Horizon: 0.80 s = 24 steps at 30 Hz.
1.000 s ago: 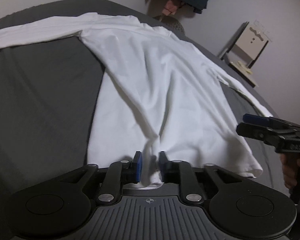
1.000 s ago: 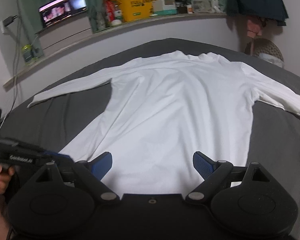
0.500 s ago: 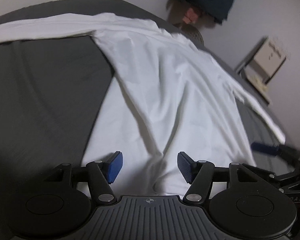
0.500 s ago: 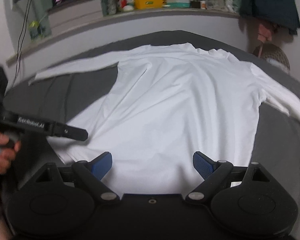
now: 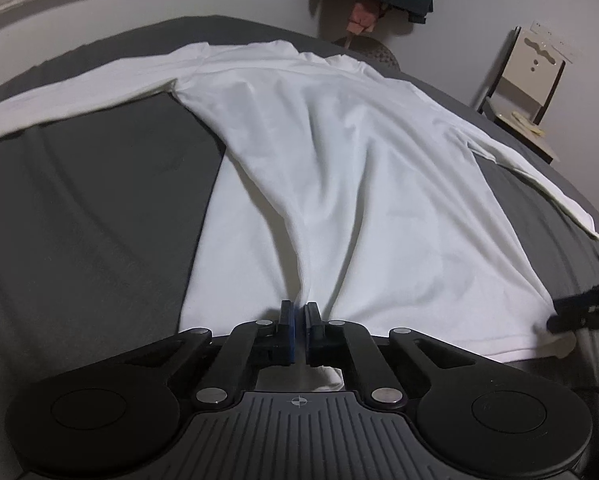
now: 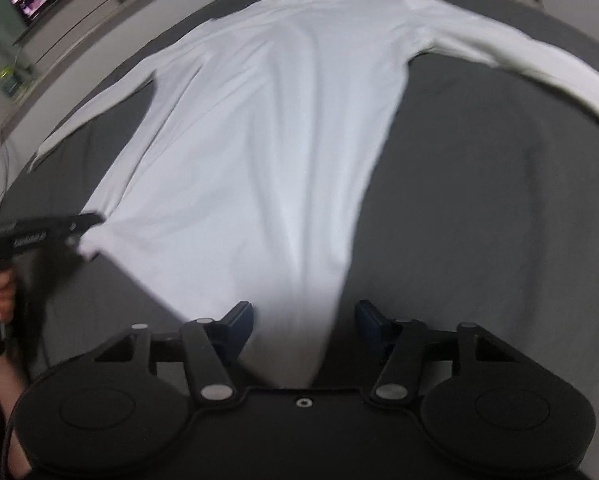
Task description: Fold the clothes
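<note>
Here the left gripper (image 5: 299, 320) pinches the shirt (image 5: 339, 180) hem (right wrist view only: right gripper (image 6: 304, 316) jaws closing astride it).

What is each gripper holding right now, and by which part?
The left gripper is shut on the white long-sleeve shirt at its bottom hem. The right gripper is closing over the hem's other corner, not yet gripping.

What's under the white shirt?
The white long-sleeved shirt lies spread on a dark grey bed sheet, visible all around it. Anything beneath the fabric itself is covered.
</note>
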Each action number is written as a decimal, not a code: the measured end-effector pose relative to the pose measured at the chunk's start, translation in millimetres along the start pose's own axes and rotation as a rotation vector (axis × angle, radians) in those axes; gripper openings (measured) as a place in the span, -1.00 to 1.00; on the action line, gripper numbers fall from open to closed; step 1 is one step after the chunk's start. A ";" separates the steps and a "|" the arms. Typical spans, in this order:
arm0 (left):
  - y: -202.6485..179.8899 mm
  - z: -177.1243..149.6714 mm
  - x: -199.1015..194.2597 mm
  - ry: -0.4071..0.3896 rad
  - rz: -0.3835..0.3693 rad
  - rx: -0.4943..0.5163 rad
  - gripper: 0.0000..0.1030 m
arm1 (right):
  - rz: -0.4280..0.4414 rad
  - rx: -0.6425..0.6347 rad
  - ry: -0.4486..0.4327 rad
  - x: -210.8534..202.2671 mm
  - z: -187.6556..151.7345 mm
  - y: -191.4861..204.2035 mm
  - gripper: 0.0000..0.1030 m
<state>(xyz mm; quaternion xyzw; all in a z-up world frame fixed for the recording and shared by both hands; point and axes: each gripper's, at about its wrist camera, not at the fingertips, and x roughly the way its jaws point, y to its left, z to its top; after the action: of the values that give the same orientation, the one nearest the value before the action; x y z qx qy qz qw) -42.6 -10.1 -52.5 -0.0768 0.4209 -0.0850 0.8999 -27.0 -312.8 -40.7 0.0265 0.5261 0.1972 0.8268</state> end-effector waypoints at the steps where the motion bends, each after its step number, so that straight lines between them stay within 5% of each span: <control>1: 3.9 2.0 -3.8 -0.012 0.004 -0.010 -0.94 | -0.026 -0.037 0.000 0.9 -2.6 6.4 -0.04; 3: 17.3 8.3 -15.2 -0.042 0.015 -0.047 -0.94 | -0.037 -0.069 -0.003 -0.4 -5.7 11.4 -0.31; 4: 27.0 12.2 -22.8 -0.060 0.023 -0.071 -0.94 | -0.028 -0.065 -0.007 -1.2 -7.3 10.1 -0.64; 7: 61.0 24.8 -47.4 -0.111 0.063 -0.141 -0.94 | 0.003 0.012 -0.041 -7.6 -14.3 -1.0 -0.89; 12: 125.9 28.5 -65.3 -0.111 0.145 -0.283 -0.94 | -0.095 0.078 -0.119 -29.3 -21.8 -8.7 -0.90; 15: 145.8 20.0 -54.0 -0.057 0.131 -0.368 -0.94 | -0.097 0.060 -0.118 -27.1 -29.0 -6.9 -0.86; 20: 135.6 13.7 -50.0 -0.052 0.105 -0.342 -0.92 | -0.153 0.021 -0.112 -29.9 -35.2 2.3 -0.29; 21: 132.6 14.7 -50.4 -0.048 0.116 -0.319 -0.79 | -0.163 0.005 -0.117 -34.2 -36.0 5.4 -0.17; 23: 122.1 17.6 -54.3 -0.057 0.142 -0.263 -0.16 | -0.178 -0.036 -0.103 -40.6 -38.1 12.2 -0.17; 24: 116.2 21.1 -57.5 -0.074 0.154 -0.222 0.41 | -0.197 -0.072 -0.083 -40.9 -39.1 16.8 -0.17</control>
<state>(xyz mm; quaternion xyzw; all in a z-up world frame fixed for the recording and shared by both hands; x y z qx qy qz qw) -52.4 117.0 -20.6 -0.1464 0.3990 0.0345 0.9045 -81.4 -318.2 -18.7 -0.0471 0.4839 0.1325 0.8638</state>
